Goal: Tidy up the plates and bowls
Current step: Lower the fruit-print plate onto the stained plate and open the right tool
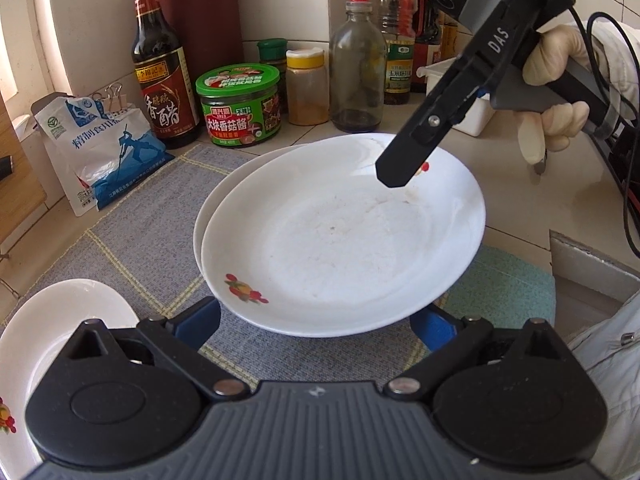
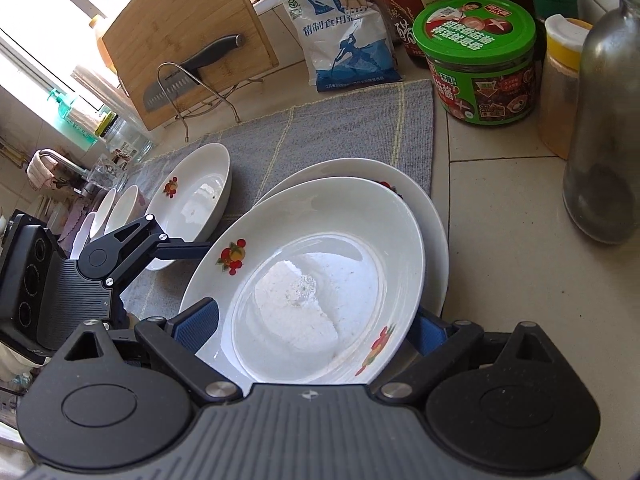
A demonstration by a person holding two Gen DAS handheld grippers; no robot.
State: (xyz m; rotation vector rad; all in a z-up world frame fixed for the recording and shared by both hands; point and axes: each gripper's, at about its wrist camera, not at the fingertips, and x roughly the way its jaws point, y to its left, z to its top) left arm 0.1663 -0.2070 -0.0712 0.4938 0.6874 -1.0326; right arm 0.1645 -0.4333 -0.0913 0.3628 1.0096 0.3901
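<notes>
Left gripper (image 1: 316, 320) jaws wide around top plate (image 1: 344, 236); right gripper (image 2: 316, 326) likewise, grip apparently loose.

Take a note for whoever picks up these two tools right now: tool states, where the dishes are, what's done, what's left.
Left tool: wide open, fingers at the top plate's near rim, no grip.
Right tool: wide open at the opposite rim, no grip apparent.
Top plate sits off-centre on a second plate on the grey mat; a third plate and small bowls wait beyond.
Done: two plates stacked.
Left: square them, add the third plate, sort the bowls.
</notes>
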